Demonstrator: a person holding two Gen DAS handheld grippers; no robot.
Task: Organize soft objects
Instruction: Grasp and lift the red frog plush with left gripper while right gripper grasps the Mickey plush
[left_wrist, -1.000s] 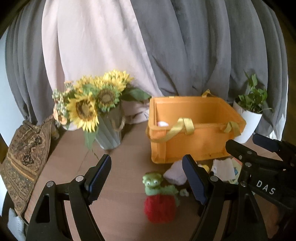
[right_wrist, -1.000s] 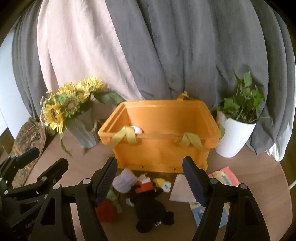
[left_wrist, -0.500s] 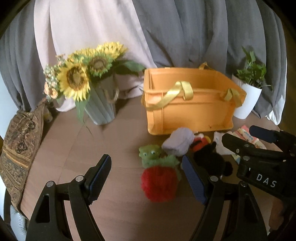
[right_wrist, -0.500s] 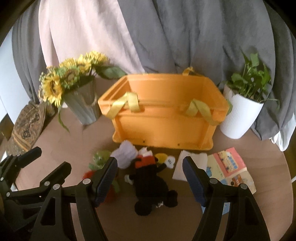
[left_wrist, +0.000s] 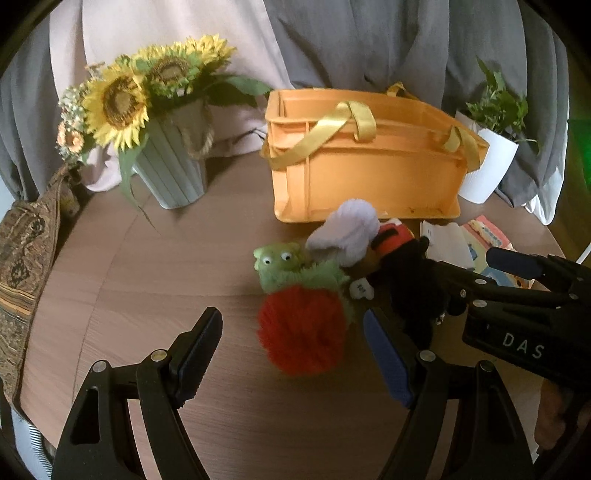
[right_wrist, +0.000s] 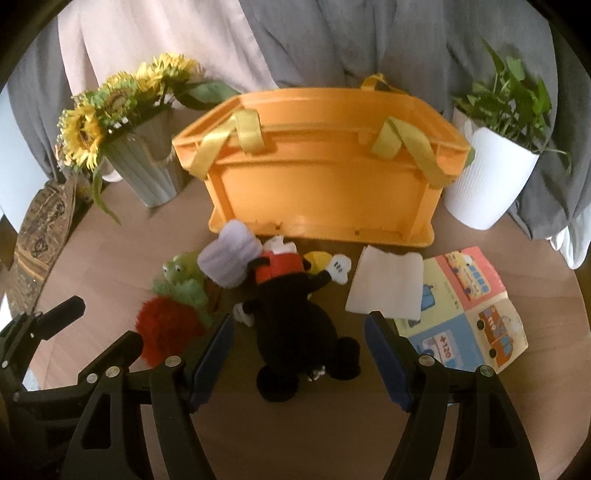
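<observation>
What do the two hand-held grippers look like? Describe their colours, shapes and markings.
Both the left hand-held gripper and the right hand-held gripper have black angular frames with silver screws and two long fingers with ridged blue pads. The right one carries white "DAS" lettering.

White letters "DAS" stand on the right gripper (left_wrist: 517, 284); the picture book (right_wrist: 469, 306) seems to read "+120".

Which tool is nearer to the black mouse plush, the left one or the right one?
Right. The right tool is open around the black mouse plush, one finger on each side. The left tool is open in front of the red and green plush beside it.
</observation>
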